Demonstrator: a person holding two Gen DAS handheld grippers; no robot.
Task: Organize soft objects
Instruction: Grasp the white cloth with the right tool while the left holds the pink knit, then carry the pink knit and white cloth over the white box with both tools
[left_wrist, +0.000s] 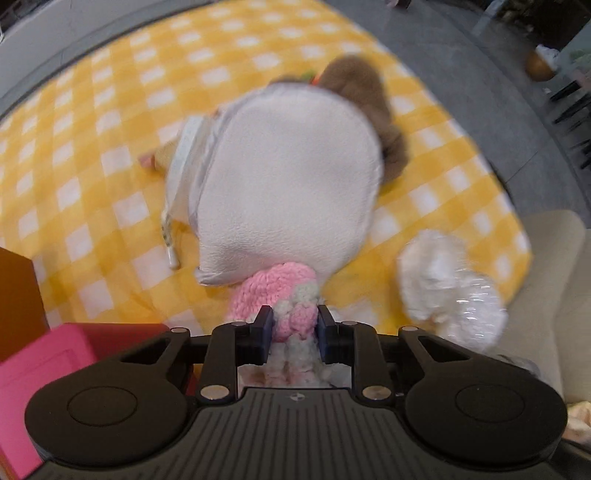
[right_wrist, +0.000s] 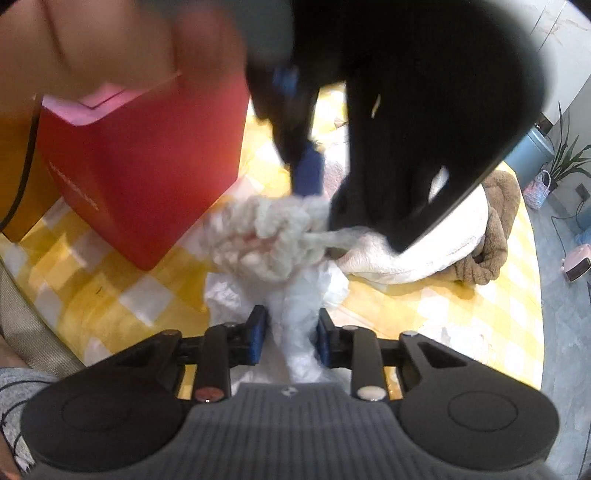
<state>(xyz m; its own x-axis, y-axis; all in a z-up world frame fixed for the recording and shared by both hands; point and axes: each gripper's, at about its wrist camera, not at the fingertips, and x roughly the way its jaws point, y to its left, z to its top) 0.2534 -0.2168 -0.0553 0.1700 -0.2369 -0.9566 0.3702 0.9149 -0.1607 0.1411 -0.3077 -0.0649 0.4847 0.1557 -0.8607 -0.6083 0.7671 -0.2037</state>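
Left hand-held gripper (left_wrist: 291, 325): clenched on a pink-and-white knitted piece (left_wrist: 280, 295), which is gripped between the blue pads.
Right hand-held gripper (right_wrist: 290, 332): clamped around a crinkled white plastic bag (right_wrist: 299, 306).
Knitted piece: seen at the bag's far end, above the yellow checked mat (left_wrist: 110, 122).
Mat, farther off: a white cushion (left_wrist: 288, 184) is laid against a brown plush (left_wrist: 362, 85).
Left side: a red box (right_wrist: 147, 166) is seen.

knit toy (left_wrist: 280, 299): chunky yarn | cushion (left_wrist: 288, 184): matt fleece | box (right_wrist: 147, 166): smooth card
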